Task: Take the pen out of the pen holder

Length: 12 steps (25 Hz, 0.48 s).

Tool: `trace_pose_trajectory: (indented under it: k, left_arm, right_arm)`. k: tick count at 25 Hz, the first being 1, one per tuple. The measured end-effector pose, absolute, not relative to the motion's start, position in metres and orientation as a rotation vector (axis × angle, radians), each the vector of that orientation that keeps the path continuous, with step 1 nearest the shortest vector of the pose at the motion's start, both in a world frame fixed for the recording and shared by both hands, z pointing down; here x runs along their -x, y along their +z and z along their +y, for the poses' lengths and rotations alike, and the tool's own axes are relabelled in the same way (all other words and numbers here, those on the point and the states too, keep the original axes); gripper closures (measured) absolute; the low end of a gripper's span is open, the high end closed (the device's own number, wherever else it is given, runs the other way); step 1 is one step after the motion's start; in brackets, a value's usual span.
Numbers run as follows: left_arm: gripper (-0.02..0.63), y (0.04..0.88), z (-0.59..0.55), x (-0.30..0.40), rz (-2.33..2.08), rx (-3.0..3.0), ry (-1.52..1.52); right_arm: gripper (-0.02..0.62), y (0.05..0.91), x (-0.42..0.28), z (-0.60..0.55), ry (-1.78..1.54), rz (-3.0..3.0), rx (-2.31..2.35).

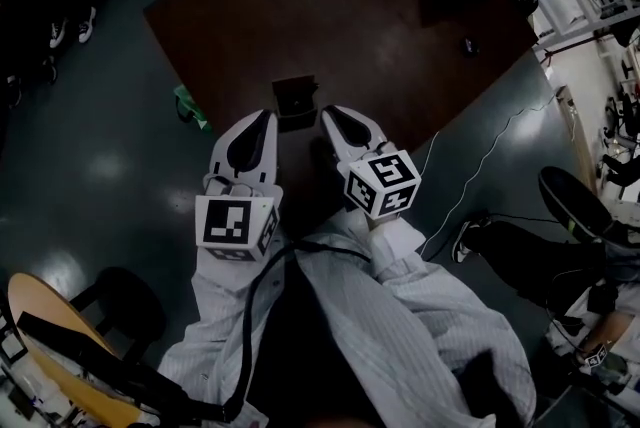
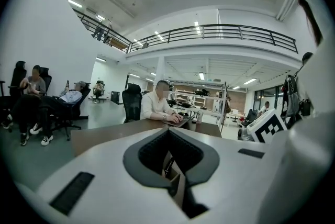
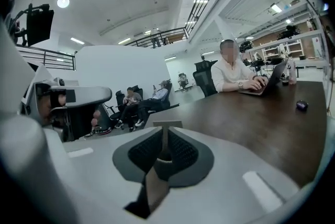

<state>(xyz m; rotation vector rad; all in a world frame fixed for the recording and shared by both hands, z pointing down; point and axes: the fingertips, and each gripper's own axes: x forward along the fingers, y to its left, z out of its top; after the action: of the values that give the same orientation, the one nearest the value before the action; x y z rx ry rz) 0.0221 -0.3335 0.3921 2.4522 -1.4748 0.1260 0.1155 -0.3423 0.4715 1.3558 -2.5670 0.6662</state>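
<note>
While the dark pen holder [image 1: 295,101] stands at the near edge of the tabletop [image 1: 350,6], the left gripper [image 1: 262,124] and right gripper [image 1: 338,118] flank it, each with jaws closed, holding nothing.

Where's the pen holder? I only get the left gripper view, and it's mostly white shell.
Observer: Head view has it. The pen holder stands on the brown table, just past the tips of the left gripper and right gripper, between them.
Operator: Right gripper open?
Observer: No. Its own view shows it shut, nothing gripped.
Operator: Clutter near the holder?
Observer: Nearest on the table is a small dark mouse, well off to its right.
</note>
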Motion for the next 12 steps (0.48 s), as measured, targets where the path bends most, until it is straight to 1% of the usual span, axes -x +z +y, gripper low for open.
trace_pose_trajectory:
  k: [2,5,10,12]
  left_arm:
    - [0.601,0.399,-0.337,-0.019,-1.466,-2.439,0.139]
    - [0.601,0.409,-0.343,-0.014,-1.465,-2.421,0.156]
    - [0.601,0.424,-0.343,-0.003,-1.474,-2.381,0.18]
    - [0.601,0.428,-0.343,0.002,-1.488,-2.362,0.183]
  right_arm:
    - [0.583,0.482,-0.114,-0.35,0.684,-2.542,-1.357]
    - [0.557,0.496,-0.111,-0.363,0.714,-2.516,-1.345]
    - [0.488,0.522,-0.103,-0.378,0.762,-2.479,-1.328]
    - [0.479,0.53,-0.103,-0.384,0.757,-2.459,-1.337]
